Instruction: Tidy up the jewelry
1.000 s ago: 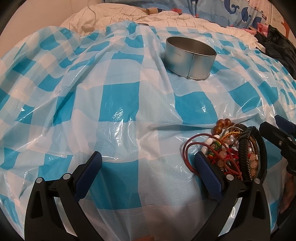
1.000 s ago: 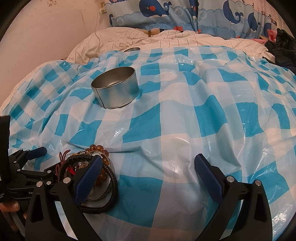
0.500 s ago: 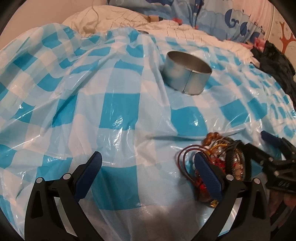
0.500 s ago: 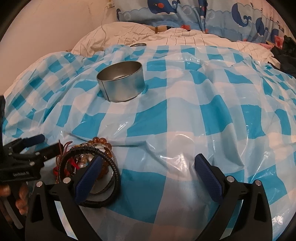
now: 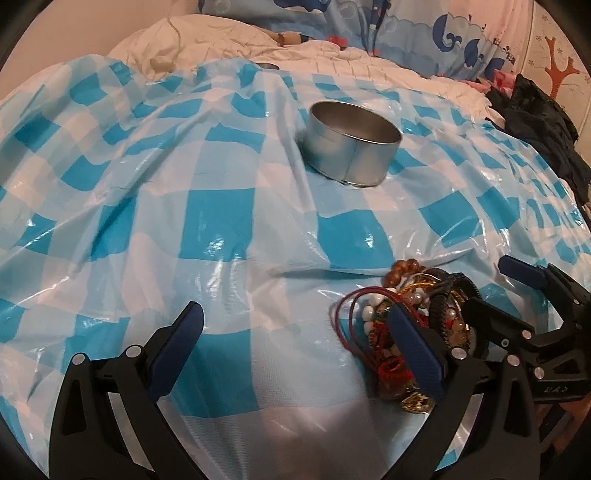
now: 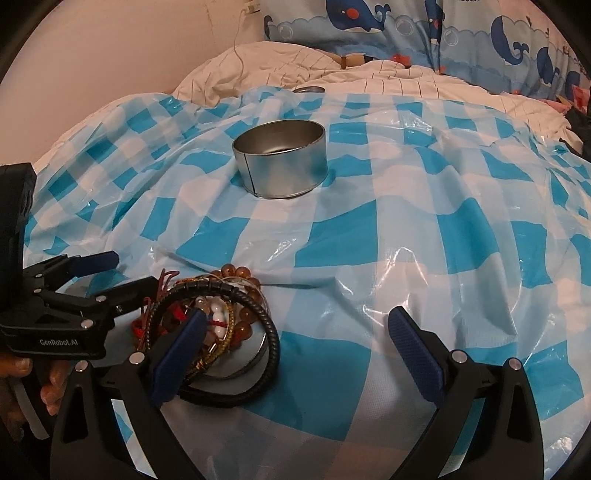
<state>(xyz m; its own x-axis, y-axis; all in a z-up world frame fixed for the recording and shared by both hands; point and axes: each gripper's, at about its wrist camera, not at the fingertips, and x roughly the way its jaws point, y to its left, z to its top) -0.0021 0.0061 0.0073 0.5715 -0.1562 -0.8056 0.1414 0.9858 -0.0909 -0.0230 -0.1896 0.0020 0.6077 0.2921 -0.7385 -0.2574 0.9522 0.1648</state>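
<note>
A pile of bracelets (image 5: 402,314) with brown beads, white beads, red cords and a black braided band lies on the blue-and-white checked plastic sheet (image 5: 207,221). It also shows in the right wrist view (image 6: 218,314), resting on a round silver lid. A round silver tin (image 5: 352,147), open and empty, stands farther back; it also shows in the right wrist view (image 6: 282,162). My left gripper (image 5: 295,343) is open, its right finger at the pile's left edge. My right gripper (image 6: 295,336) is open, its left finger over the pile's right side.
The sheet covers a bed with a white striped quilt (image 6: 369,77) and whale-print pillows (image 6: 406,26) at the back. Dark clothing (image 5: 539,122) lies at the far right. A small silver lid (image 6: 308,89) sits at the sheet's far edge.
Both grippers have pulled back and risen a little, so the tin and the pile look smaller and farther. The bracelets and the tin have not moved.
</note>
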